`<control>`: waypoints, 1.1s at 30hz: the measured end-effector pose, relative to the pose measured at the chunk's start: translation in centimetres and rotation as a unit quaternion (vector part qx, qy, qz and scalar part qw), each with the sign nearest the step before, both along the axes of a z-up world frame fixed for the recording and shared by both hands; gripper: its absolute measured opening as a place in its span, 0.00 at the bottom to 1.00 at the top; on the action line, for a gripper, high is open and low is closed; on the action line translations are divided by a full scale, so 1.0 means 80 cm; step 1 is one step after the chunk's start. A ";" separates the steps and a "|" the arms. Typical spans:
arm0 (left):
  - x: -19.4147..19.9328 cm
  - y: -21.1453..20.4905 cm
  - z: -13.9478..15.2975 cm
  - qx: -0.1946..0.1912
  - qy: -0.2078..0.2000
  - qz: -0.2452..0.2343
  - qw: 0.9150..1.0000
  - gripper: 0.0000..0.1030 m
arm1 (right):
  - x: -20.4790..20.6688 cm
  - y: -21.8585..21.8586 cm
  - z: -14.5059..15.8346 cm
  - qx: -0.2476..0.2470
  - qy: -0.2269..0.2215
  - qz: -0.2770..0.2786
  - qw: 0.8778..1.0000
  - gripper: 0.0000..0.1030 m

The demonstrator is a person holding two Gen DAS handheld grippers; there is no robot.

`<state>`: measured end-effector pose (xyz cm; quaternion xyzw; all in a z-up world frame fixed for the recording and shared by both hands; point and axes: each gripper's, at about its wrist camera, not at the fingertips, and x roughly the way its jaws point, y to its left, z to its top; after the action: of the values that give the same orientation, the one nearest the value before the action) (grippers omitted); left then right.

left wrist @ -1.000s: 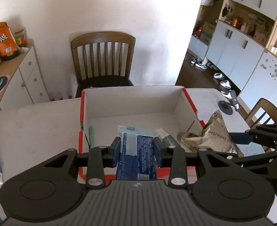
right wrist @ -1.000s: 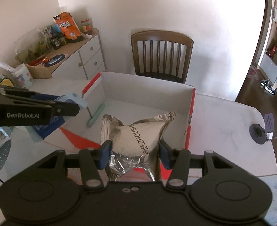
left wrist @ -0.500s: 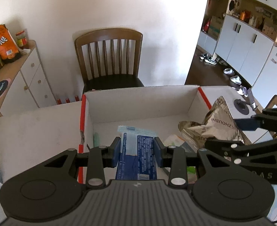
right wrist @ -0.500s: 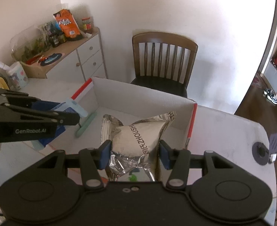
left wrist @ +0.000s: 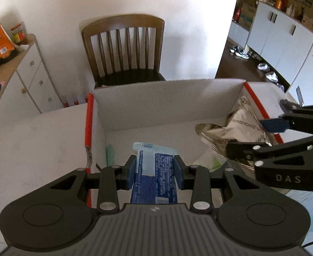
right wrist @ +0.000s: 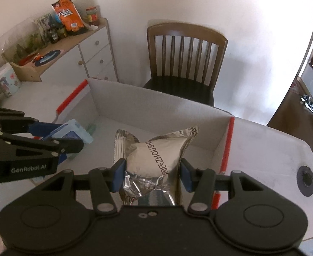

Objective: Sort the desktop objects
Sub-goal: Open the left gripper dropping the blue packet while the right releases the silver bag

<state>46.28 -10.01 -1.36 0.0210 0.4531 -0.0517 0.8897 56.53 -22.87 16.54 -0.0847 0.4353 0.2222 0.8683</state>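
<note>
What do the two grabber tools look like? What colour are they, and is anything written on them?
Both are matte black plastic with blue pads. The left tool has silver rivets, round discs and a ribbed grey top; "GenRobot.AI" shows on its side. The right tool looks the same, with "DAS" lettering.

wooden chair (left wrist: 124, 49), white drawer cabinet (right wrist: 96, 57)

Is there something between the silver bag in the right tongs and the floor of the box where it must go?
Nothing visible blocks it. The silver bag, held by the right tongs, hangs over the open white box. A green-and-white wrapper lies on the floor near it, and the blue packet in the left tongs stays to one side.
</note>
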 end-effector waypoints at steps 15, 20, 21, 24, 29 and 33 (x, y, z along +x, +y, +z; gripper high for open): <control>0.035 -0.020 -0.042 0.029 0.062 -0.046 0.997 0.34 | 0.033 0.018 -0.048 -0.033 0.032 -0.001 0.999 0.51; 0.041 -0.022 -0.055 0.036 0.090 -0.050 0.994 0.34 | 0.036 0.017 -0.052 -0.029 0.036 -0.001 0.999 0.51; 0.042 -0.022 -0.058 0.039 0.095 -0.051 0.993 0.35 | 0.036 0.018 -0.053 -0.030 0.035 0.000 0.999 0.51; 0.044 -0.024 -0.064 0.042 0.110 -0.053 0.992 0.35 | 0.038 0.019 -0.054 -0.032 0.035 0.001 0.999 0.51; 0.046 -0.023 -0.074 0.048 0.129 -0.054 0.989 0.35 | 0.046 0.021 -0.056 -0.030 0.037 -0.004 0.999 0.51; 0.045 -0.022 -0.080 0.049 0.136 -0.049 0.988 0.35 | 0.051 0.023 -0.059 -0.027 0.037 -0.009 0.999 0.52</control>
<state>49.87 -11.76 -7.78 0.0794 0.5704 -0.0752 0.8141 60.60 -21.00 11.85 -0.0963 0.4736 0.2053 0.8510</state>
